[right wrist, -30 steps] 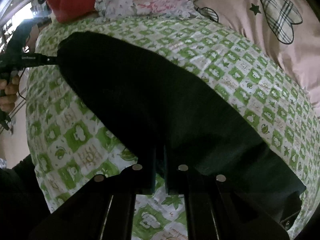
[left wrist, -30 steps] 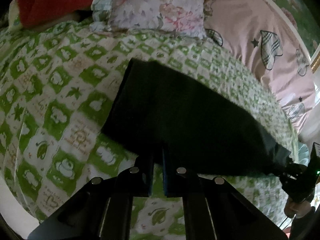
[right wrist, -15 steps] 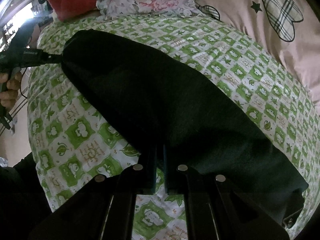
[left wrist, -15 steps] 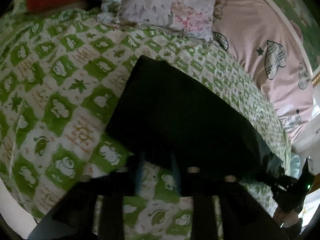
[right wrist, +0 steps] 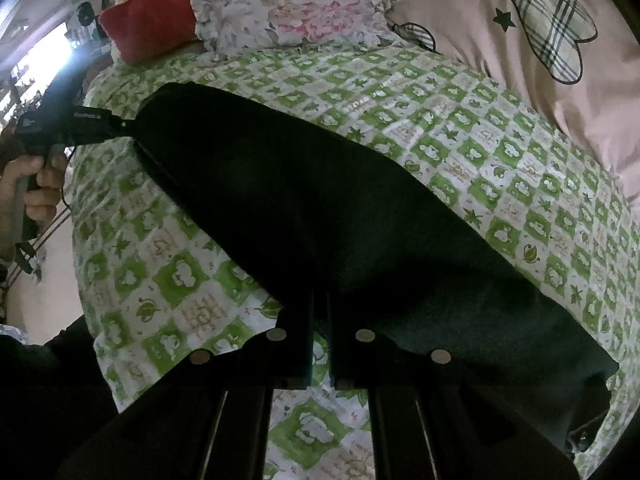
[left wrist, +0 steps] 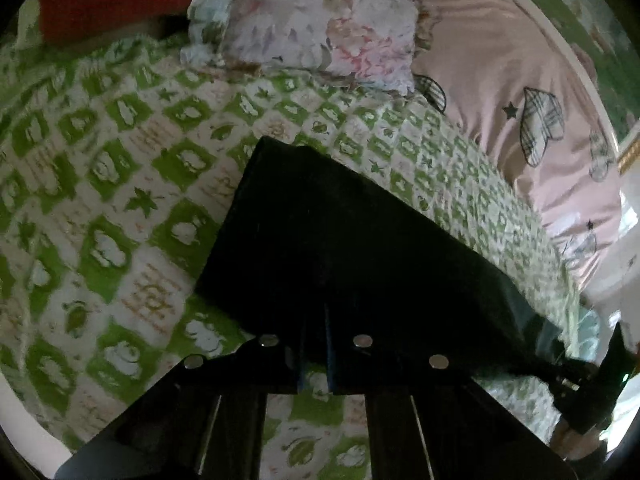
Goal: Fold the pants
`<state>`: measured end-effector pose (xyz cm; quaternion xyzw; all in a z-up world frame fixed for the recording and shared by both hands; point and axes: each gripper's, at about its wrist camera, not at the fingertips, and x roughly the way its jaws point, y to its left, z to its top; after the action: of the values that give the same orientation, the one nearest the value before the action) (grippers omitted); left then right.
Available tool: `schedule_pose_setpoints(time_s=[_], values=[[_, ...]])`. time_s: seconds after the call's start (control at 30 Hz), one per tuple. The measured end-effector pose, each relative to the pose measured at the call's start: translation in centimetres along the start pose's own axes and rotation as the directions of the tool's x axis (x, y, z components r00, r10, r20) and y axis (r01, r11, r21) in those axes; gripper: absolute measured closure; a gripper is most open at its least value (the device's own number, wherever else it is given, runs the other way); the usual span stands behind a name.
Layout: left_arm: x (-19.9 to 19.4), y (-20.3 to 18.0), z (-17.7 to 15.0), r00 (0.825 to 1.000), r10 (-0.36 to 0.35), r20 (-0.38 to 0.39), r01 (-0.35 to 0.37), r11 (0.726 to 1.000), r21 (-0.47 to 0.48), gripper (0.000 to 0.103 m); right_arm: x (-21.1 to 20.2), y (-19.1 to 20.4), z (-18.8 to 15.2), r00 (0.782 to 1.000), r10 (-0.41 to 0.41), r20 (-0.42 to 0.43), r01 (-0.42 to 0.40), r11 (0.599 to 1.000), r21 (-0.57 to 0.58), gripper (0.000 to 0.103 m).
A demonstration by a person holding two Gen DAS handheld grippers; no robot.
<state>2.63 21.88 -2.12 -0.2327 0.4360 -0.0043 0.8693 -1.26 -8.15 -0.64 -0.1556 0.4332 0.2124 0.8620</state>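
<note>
The black pants (left wrist: 340, 248) lie stretched in a long folded band across the green-and-white patterned bed cover (left wrist: 120, 208). My left gripper (left wrist: 316, 320) is shut on the near edge of the pants at one end. My right gripper (right wrist: 320, 308) is shut on the near edge at the other end of the pants (right wrist: 320, 208). In the right wrist view the left gripper (right wrist: 116, 126) shows at the far left tip of the pants, with the hand holding it. In the left wrist view the right gripper (left wrist: 560, 372) shows at the far right tip.
A floral pillow (left wrist: 320, 28) and a red cushion (right wrist: 152, 20) lie at the head of the bed. A pink quilt with plaid hearts (right wrist: 540, 32) lies along the right side. The bed's edge (right wrist: 92, 280) drops off at the left.
Both grippers stay shut on the pants. The pants have shifted slightly toward the pillows and lie a little flatter on the cover.
</note>
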Motion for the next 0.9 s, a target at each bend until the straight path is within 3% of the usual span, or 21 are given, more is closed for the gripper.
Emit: schedule_pose_setpoints(time_s=[0.17,0.3,0.33,0.37,0.4,0.43,0.47,0.63,0.77,0.9], values=[[1.8,0.6,-1.0,0.997,0.063,-0.041,-0.061,0.997,0.048,0.098,2.6,-0.1,-0.7,0.998,0.01,-0.063,-0.01,1.0,0.008,0.096],[0.8,0.5,-1.1,0.997,0.061,-0.037,-0.059,0.997,0.057,0.082,3.0,-0.1,-0.7,0.998,0.018,-0.066,-0.015,0.999,0.047,0.086],[0.4,0.5,-1.0,0.997,0.064,-0.031,-0.062,0.996,0.066,0.079,2.8,-0.2,-0.5,0.998,0.029,-0.06,-0.025,0.998,0.057,0.074],[0.0,0.5,-0.9,0.997,0.069,-0.027,-0.067,0.995,0.069,0.07,2.4,-0.3,-0.4,0.998,0.041,-0.049,-0.038,0.997,0.066,0.055],[-0.4,0.6,-0.9,0.996,0.087,-0.023,-0.085,0.994,0.066,0.051,1.7,-0.4,-0.2,0.998,0.049,-0.027,-0.047,0.996,0.073,0.048],[-0.9,0.8,-0.8,0.995,0.099,-0.017,-0.098,0.994,0.057,0.041,1.0,-0.4,0.0,0.999,0.053,-0.001,-0.052,0.996,0.074,0.041],[-1.3,1.1,-0.9,0.995,0.101,-0.007,-0.101,0.994,0.038,0.035,0.4,-0.5,0.3,0.998,0.061,0.023,-0.063,0.995,0.076,0.041],[-1.0,2.2,-1.1,0.996,0.079,-0.045,-0.081,0.996,-0.036,0.034,-1.1,-1.9,3.0,0.983,0.139,0.119,-0.157,0.975,0.158,0.041],[0.4,2.3,-1.4,0.991,0.099,-0.089,-0.104,0.993,-0.06,0.032,0.4,-3.1,6.4,0.976,0.151,0.154,-0.182,0.959,0.216,0.041],[1.3,1.9,-1.2,0.991,0.098,-0.086,-0.104,0.993,-0.059,0.032,3.3,-4.2,10.1,0.969,0.202,0.143,-0.231,0.946,0.229,0.041]])
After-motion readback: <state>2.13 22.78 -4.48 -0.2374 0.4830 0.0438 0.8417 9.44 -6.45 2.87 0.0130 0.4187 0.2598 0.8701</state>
